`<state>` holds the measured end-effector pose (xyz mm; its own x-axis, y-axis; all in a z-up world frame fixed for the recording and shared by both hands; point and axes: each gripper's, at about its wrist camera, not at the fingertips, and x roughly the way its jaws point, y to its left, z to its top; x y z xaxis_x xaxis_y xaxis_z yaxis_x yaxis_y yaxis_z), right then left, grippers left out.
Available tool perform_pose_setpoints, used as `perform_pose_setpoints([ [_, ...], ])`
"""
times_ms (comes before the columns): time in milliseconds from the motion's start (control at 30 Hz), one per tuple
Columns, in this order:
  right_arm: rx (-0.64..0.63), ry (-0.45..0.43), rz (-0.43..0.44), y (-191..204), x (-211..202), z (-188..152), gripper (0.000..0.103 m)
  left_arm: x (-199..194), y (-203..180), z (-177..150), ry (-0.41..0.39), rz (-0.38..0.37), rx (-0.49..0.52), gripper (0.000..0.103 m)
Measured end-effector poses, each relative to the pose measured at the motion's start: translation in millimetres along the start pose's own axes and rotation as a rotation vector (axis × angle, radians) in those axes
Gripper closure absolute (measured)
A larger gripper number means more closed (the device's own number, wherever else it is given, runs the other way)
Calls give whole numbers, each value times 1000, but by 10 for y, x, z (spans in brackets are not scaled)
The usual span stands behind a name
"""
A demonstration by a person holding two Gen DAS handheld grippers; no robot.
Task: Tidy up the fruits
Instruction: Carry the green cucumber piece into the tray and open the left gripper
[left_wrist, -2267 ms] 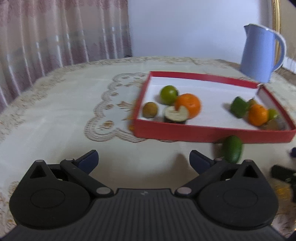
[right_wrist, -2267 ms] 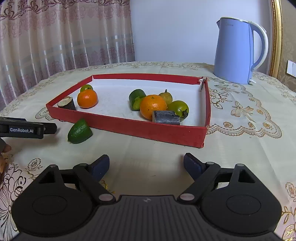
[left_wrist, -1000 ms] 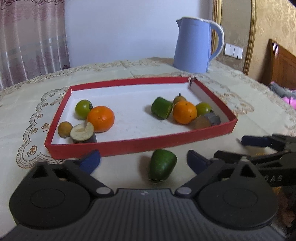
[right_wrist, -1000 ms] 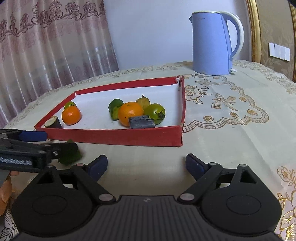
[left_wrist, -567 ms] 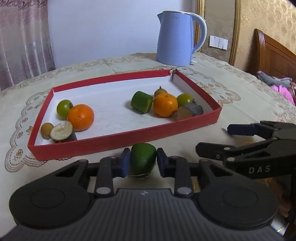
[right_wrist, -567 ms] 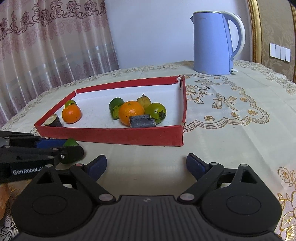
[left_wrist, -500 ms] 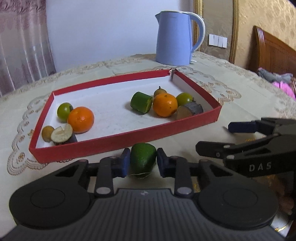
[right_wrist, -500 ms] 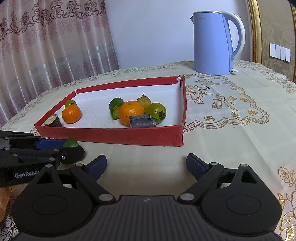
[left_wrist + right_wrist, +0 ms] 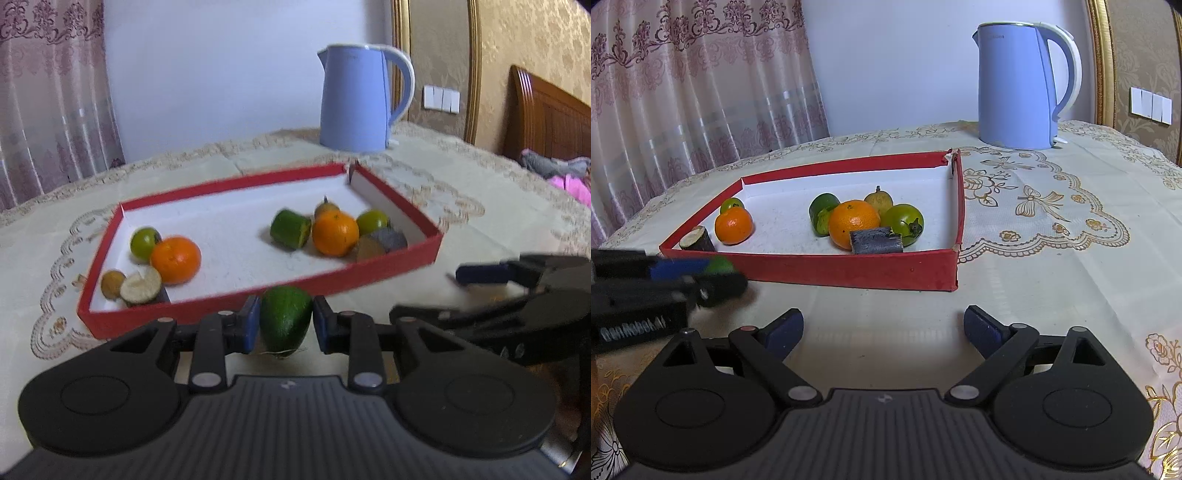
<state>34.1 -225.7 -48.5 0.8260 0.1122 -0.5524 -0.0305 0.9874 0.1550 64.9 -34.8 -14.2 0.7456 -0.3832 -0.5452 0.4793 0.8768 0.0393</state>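
Note:
My left gripper (image 9: 284,325) is shut on a green avocado-like fruit (image 9: 285,319) and holds it just in front of the near wall of the red tray (image 9: 221,304). In the tray lie two oranges (image 9: 176,260), green fruits (image 9: 144,242), a cut green piece (image 9: 290,229), brown and grey pieces. In the right wrist view the left gripper (image 9: 698,275) is blurred at the left, with the green fruit (image 9: 720,264) showing between its fingers. My right gripper (image 9: 882,330) is open and empty over the tablecloth, in front of the tray (image 9: 849,269).
A blue electric kettle (image 9: 1021,85) stands behind the tray at the back right. The table has a cream embroidered cloth (image 9: 1052,221). Curtains hang at the left. A wooden bed frame (image 9: 550,122) is off to the right.
My left gripper swung toward the green fruit, shut on it and has lifted it toward the tray's front wall. My right gripper stays open and almost still.

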Motion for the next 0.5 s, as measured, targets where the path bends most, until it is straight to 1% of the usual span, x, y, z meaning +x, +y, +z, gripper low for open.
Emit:
perform_pose_setpoints([
  [100,-3,1,-1,6,3,-3,9,4,40,120,-26,14,-12,75],
  [200,-2,1,-1,7,3,-3,9,105,121,260,-34,35,-38,75],
  [267,-3,1,-2,7,3,-3,9,209,186,342,-31,41,-62,75],
  [333,-3,1,-2,7,4,-4,8,338,252,418,-32,64,-85,75],
  [500,-6,2,-3,14,8,-2,8,606,355,464,2,119,-118,75],
])
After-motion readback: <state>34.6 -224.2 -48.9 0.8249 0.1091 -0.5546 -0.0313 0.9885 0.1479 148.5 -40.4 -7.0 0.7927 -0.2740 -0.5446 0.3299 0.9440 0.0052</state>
